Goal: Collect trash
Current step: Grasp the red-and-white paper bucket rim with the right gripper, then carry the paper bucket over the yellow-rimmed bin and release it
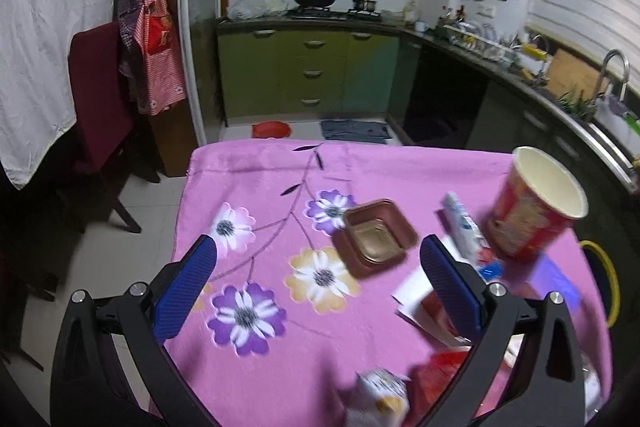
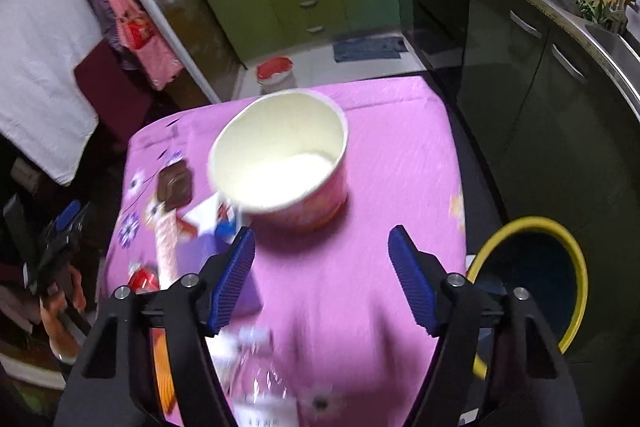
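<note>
Hovering over the pink tablecloth [image 2: 380,163], both claws gape empty, the paper cup [image 2: 280,163] ahead.

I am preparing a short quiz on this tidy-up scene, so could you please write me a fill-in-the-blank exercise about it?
1. The paper cup standing on the pink cloth holds ____.
2. The bin beside the table has a ____ rim.
3. The right gripper has ____ between its pads.
4. The small square tray is ____ in colour.

Missing words: nothing; yellow; nothing; brown
</note>
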